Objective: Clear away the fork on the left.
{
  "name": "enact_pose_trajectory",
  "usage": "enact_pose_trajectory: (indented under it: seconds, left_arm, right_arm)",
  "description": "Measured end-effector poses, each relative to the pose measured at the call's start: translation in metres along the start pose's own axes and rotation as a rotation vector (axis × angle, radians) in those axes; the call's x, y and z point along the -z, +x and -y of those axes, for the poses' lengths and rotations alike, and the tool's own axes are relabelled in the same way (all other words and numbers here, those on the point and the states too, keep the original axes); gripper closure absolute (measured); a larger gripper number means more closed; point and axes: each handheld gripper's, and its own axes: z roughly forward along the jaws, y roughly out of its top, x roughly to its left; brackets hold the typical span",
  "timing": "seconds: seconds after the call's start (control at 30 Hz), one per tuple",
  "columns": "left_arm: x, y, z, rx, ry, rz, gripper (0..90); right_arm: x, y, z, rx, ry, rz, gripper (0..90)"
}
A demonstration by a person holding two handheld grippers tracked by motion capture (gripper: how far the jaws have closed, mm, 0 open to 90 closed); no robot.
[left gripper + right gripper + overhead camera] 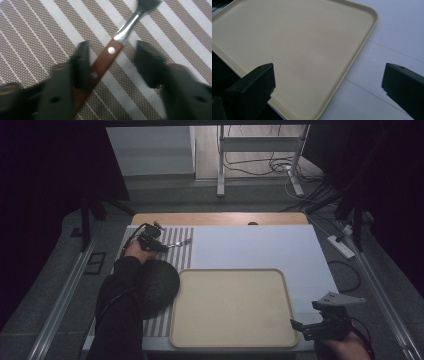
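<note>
Fork (117, 42) lies between open left tongs (112, 62).

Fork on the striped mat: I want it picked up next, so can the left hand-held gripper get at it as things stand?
Probably yes. The left hand-held gripper is open with its jaws either side of the fork's wooden handle; nothing lies between them on the striped mat.

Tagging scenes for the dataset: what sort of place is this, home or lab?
Most likely a lab recording setup, not a home. Black curtains hang around the table, loose cables and a power strip lie on the floor, and metal rails run alongside.
</note>
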Motion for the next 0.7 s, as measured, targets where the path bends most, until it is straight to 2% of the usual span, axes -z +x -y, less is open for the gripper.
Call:
enact_pose_trajectory:
  seconds: [0.03, 0.07, 0.1, 0.2, 0.33, 0.47, 0.6, 0.7]
  left_arm:
    - [0.001, -0.0023, 0.0012, -0.019, -0.001, -0.003, 63.5]
    - [0.001, -0.0023, 0.0012, -0.019, -0.001, -0.003, 65.6]
    - [0.0014, -0.0032, 0.0017, -0.036, -0.002, -0.005, 65.6]
    - [0.002, -0.0041, 0.0018, -0.081, 0.003, 0.016, 75.9]
    - [0.0018, -0.0024, 0.0027, -0.082, -0.007, 0.037, 78.0]
    - [0.0019, 0.001, 0.006, -0.062, -0.031, 0.054, 78.0]
    - [0.004, 0.0031, 0.0086, -0.065, -0.057, 0.001, 78.0]
    - [0.0087, 0.0037, 0.0096, -0.072, -0.069, -0.055, 78.0]
  right_arm:
    - [0.0001, 0.0001, 0.0, 0.001, 0.001, 0.001, 0.0]
    - [0.0001, 0.0001, 0.0, 0.001, 0.001, 0.001, 0.0]
    - [0.0001, 0.0001, -0.0001, 0.001, 0.001, 0.001, 0.0]
    - [0.0, 0.0001, -0.0001, 0.0, 0.001, 0.001, 0.0]
    - [0.0001, -0.0002, 0.0, -0.001, 0.0, -0.002, 0.0]
    - [0.0003, -0.0004, 0.0, -0.005, -0.001, -0.002, 0.0]
    - [0.0004, -0.0006, 0.0, -0.006, -0.003, -0.003, 0.0]
    - [0.0005, -0.0007, -0.0001, -0.007, -0.001, -0.002, 0.0]
